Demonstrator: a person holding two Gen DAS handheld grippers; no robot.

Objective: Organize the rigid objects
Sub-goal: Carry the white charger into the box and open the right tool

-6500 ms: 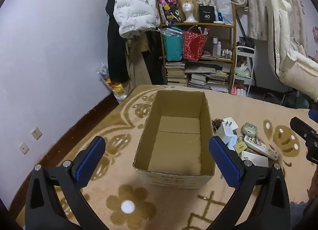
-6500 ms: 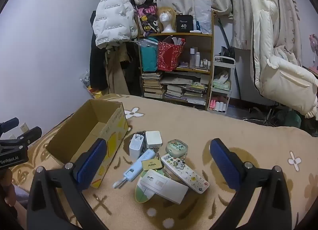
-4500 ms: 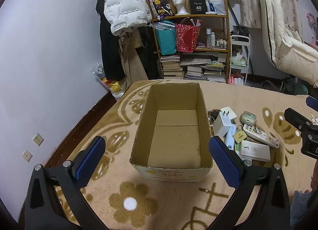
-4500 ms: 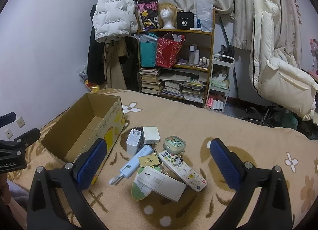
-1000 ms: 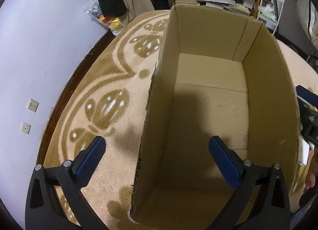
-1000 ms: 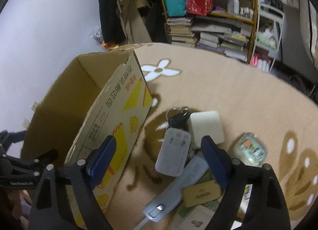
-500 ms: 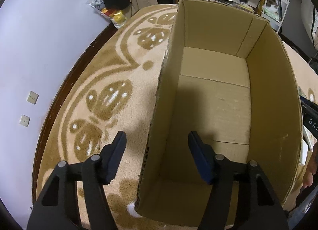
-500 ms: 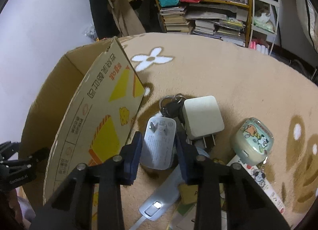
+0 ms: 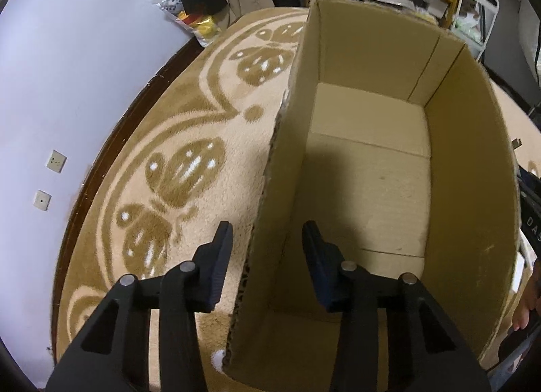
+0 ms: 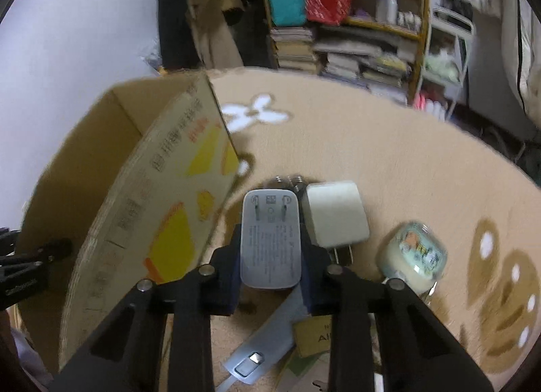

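An open cardboard box [image 9: 473, 128] stands empty on the patterned carpet. My left gripper [image 9: 267, 253] straddles the box's left wall near the front corner, one finger outside and one inside. It is open, with a narrow gap showing beside the wall. My right gripper [image 10: 270, 239] is shut on a grey plug-in charger [image 10: 270, 243], which sits just right of the box [image 10: 162, 196]. Touching the charger's right side is a white cube charger [image 10: 334, 216]. A round cartoon-printed case [image 10: 412, 253], keys [image 10: 287, 180] and a pale blue device [image 10: 267, 341] lie close by.
A tan tag [image 10: 314, 334] lies under my right gripper. A crowded bookshelf [image 10: 355, 30] and hanging coats stand behind the carpet. Wall sockets [image 9: 55, 161] are on the left wall. A person's hand [image 9: 527, 310] shows at the box's right side.
My left gripper's fingers have narrowed around the box's left wall. My right gripper dropped onto the grey charger and shut on its sides.
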